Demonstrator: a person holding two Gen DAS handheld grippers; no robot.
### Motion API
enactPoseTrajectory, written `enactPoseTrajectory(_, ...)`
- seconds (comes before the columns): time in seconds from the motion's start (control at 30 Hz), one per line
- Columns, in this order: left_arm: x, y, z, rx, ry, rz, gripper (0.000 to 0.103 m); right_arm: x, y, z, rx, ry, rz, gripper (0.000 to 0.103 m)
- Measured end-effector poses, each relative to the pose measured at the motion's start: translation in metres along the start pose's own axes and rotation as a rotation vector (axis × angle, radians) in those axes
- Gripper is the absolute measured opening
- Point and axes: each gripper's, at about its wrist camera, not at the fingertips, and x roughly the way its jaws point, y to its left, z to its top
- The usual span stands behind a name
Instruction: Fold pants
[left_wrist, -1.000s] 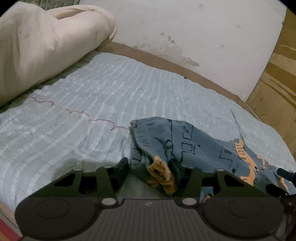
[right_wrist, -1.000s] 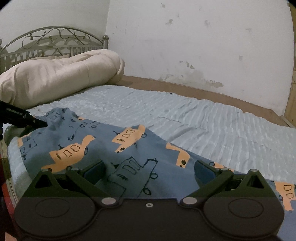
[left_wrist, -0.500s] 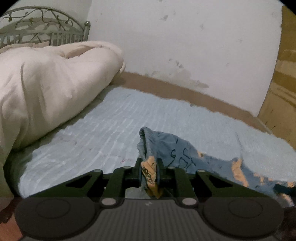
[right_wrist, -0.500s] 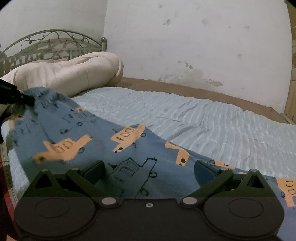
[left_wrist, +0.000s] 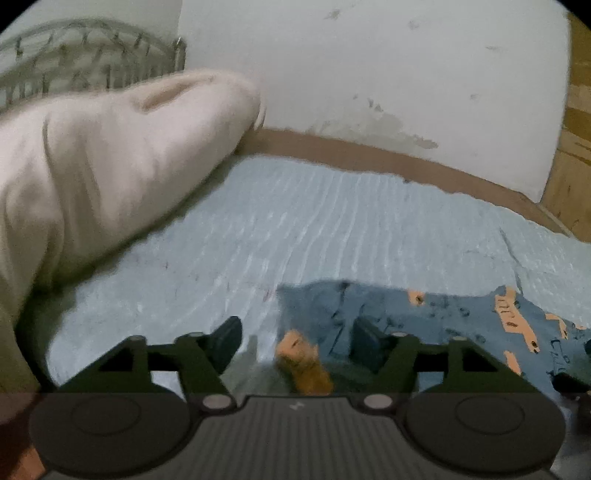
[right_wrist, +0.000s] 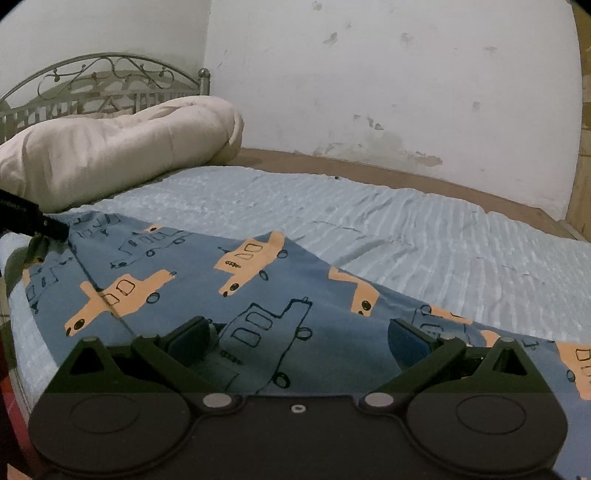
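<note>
Half a second ago your left gripper (left_wrist: 295, 341) was pinching the edge of the pants (right_wrist: 258, 288) and lifting it; now its jaws have just been opening, and the cloth has dropped back down. An orange bit of the pants still sits between the spread fingers, but they do not press on it. It looks like you let go on purpose, to lay that end down — maybe after tugging it straight. Your right gripper (right_wrist: 299, 339) has not moved. Its fingers are wide apart over the pants with cloth between them, and they do not squeeze it. The pants lie spread on the near side of the bed (right_wrist: 406, 221), blue with orange trucks, with the left gripper at their far left end. The big pillow (right_wrist: 122, 151) is well apart from them, so there is room to fold. No fold seems done yet.
</note>
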Motion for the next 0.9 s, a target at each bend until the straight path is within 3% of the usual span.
enactPoseTrajectory(0.1,-0.008,-0.029,0.003,0.086,-0.056,-0.034,0.088,-0.007,0.002,0.0,0.005,-0.034,-0.023,0.102)
enactPoseTrajectory(0.23,0.001,-0.074,-0.003,0.195,-0.031,-0.123,0.088,-0.023,0.01,-0.001,-0.018,-0.097,-0.034,0.102)
enactPoseTrajectory(0.3,0.013,-0.095,-0.007,0.261,-0.008,-0.132,0.088,-0.026,0.014,-0.004,-0.043,-0.092,-0.023,0.102)
enactPoseTrajectory(0.43,0.04,-0.115,-0.012,0.355,0.021,-0.039,0.086,-0.034,0.01,-0.014,-0.108,-0.052,-0.077,0.102)
enactPoseTrajectory(0.53,0.049,-0.109,-0.018,0.355,0.033,0.014,0.086,-0.048,-0.011,-0.026,-0.122,-0.033,-0.161,0.102)
enactPoseTrajectory(0.73,0.07,-0.081,-0.004,0.313,0.045,0.142,0.087,-0.085,-0.072,-0.055,-0.004,-0.02,-0.317,0.102)
enactPoseTrajectory(0.9,0.066,-0.086,0.004,0.302,0.066,0.153,0.086,-0.1,-0.095,-0.072,0.113,-0.065,-0.369,0.102)
